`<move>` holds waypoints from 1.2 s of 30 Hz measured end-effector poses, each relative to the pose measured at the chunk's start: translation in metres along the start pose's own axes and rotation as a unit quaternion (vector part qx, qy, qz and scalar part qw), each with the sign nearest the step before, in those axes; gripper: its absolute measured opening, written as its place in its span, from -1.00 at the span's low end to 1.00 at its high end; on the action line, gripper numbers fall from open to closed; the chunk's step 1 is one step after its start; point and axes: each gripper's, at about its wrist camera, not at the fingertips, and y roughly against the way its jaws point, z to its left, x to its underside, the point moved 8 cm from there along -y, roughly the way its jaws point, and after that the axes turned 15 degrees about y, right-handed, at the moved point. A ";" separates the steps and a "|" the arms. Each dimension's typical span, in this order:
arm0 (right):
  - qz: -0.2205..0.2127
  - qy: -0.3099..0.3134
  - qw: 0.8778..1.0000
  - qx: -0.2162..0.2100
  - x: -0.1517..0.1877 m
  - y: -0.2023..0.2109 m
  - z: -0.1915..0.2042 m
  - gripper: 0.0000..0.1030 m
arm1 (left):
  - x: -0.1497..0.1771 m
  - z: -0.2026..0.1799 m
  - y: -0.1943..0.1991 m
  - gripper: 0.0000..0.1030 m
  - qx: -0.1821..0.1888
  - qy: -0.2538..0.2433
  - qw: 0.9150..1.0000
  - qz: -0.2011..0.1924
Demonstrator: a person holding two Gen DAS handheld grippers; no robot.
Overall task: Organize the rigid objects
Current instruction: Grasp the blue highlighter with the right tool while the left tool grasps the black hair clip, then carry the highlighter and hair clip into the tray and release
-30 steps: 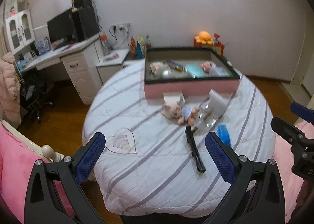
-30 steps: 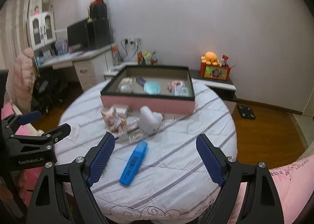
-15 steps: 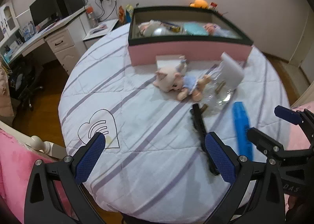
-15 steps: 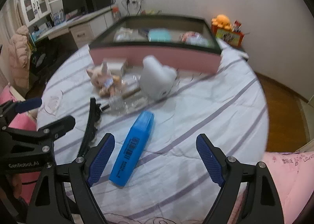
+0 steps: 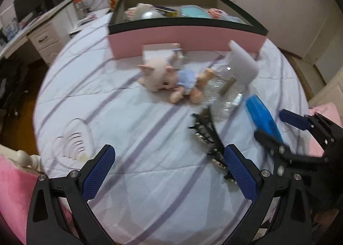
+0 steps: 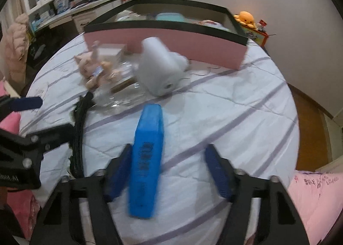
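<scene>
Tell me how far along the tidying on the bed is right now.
Done: several items already lie in the pink box. In hand: the right gripper has just been closing around the blue case, with a gap left at one pad. Left: the hair clip, doll, clear bottle and white case lie on the bed. The left gripper is open.

Motion smear softened most of my right wrist view; print on the blue case (image 6: 148, 155) was unreadable. I could not tell whether the right gripper (image 6: 169, 172) pads touched it; the jaws had just been closing with the case between them. In the left view, the black hair clip (image 5: 209, 137) ran behind the left gripper's (image 5: 169, 172) near finger, its end hidden. Contents of the pink box (image 5: 186, 37) stayed blurred, half masked by its wall. Clear plastic packaging (image 6: 120, 92) showed no legible detail.
</scene>
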 end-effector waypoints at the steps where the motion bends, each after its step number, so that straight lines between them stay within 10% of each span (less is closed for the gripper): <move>1: -0.001 -0.006 1.000 0.004 0.002 0.002 -0.006 -0.06 | 0.001 -0.003 0.000 0.99 0.011 -0.001 1.000 0.006; 8: -0.005 -0.010 1.000 0.017 0.002 0.001 -0.019 -0.26 | 0.004 -0.018 -0.014 0.60 -0.010 -0.039 0.999 -0.012; 12: -0.009 -0.001 1.000 0.027 -0.001 -0.001 -0.018 -0.26 | 0.002 -0.015 -0.006 -0.62 0.005 -0.031 0.999 -0.020; 36: -0.077 -0.066 0.995 0.011 -0.014 0.041 -0.041 -0.48 | -0.013 -0.001 0.027 -0.63 0.005 -0.018 0.999 -0.048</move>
